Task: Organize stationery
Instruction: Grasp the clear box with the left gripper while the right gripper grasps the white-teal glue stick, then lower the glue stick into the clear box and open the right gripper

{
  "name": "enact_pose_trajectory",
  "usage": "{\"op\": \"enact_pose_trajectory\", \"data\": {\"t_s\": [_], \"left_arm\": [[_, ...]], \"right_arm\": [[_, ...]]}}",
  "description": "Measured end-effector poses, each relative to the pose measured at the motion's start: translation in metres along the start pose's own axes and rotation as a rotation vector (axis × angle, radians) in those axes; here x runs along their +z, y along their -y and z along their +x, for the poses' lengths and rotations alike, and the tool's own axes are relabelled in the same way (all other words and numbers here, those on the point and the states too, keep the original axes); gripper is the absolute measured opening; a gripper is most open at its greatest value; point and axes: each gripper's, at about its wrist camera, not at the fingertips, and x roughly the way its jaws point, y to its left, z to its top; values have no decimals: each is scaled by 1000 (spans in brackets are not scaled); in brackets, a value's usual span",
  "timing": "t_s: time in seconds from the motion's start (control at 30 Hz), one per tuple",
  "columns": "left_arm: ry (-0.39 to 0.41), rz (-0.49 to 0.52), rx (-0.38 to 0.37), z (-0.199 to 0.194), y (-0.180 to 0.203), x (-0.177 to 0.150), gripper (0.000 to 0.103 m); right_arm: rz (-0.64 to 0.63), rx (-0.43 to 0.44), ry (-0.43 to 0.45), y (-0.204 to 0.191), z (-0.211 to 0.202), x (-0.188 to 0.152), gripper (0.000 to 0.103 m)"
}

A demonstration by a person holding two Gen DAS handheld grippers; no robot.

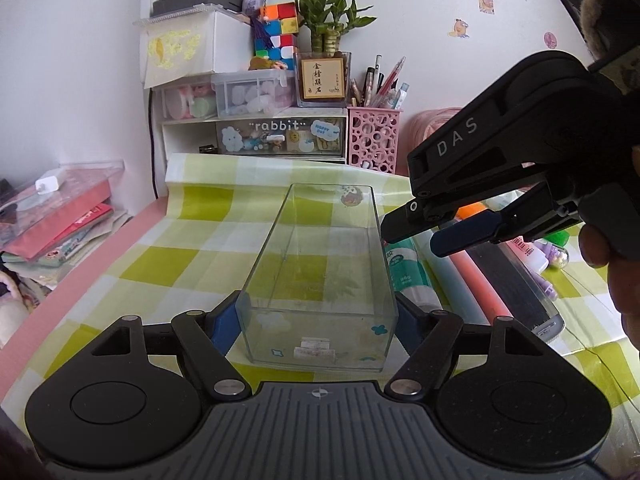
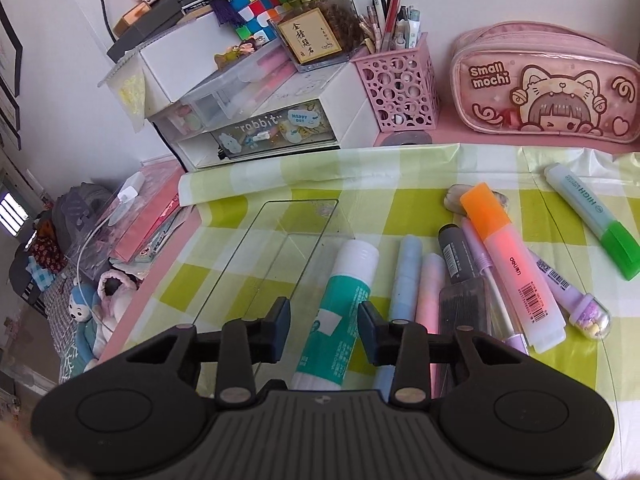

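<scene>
Lengthwise, glue stick (image 2: 338, 312) pointing away, upright-capped

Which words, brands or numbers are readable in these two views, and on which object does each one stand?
"rabbit": clear drawer front
"HAPPY DAY": sticker on that drawer
"DAS": right hand-held gripper
"Small mochi": pink pencil case
"HIGH": green highlighter; its smaller print is blurred
"deli": orange highlighter, upside down
Chinese characters on the plant pot label: too blurred for me to read
Glue stick print and barcode digits: too small
</scene>
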Motion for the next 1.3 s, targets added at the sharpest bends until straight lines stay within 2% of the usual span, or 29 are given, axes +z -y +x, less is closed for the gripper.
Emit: {"op": "enact_pose_trajectory", "data": {"t_s": [0.07,0.3,0.43,0.53,0.7,0.9,1.03,1.13,1.3], "left_arm": [[-2,-7,-2,-1,-1,0,74],[8,-8,20,-4,-8,-3,74],[-5,-24,-3,-1,-9,-3,73],[-2,-14,2,-2,-5,-4,73],[0,-16,1,-2,-4,-5,73],[6,-4,-17,-3,0,-6,73],[9,11,-45,-3,10,-6,73],[11,24,-59,-2,16,-6,73],[12,24,-58,-2,18,-6,73]], "right_arm": [[-2,-42,-21,-3,3,3,35],[1,-35,-80,-5,25,-5,32],[40,-52,-50,0,18,-6,27],[120,-1,-25,9,4,-4,27],[332,137,-8,35,-7,-6,27],[344,203,63,14,-23,0,27],[305,164,25,0,-7,6,27],[281,92,-20,-4,7,5,27],[201,56,-70,-16,16,8,29]]}}
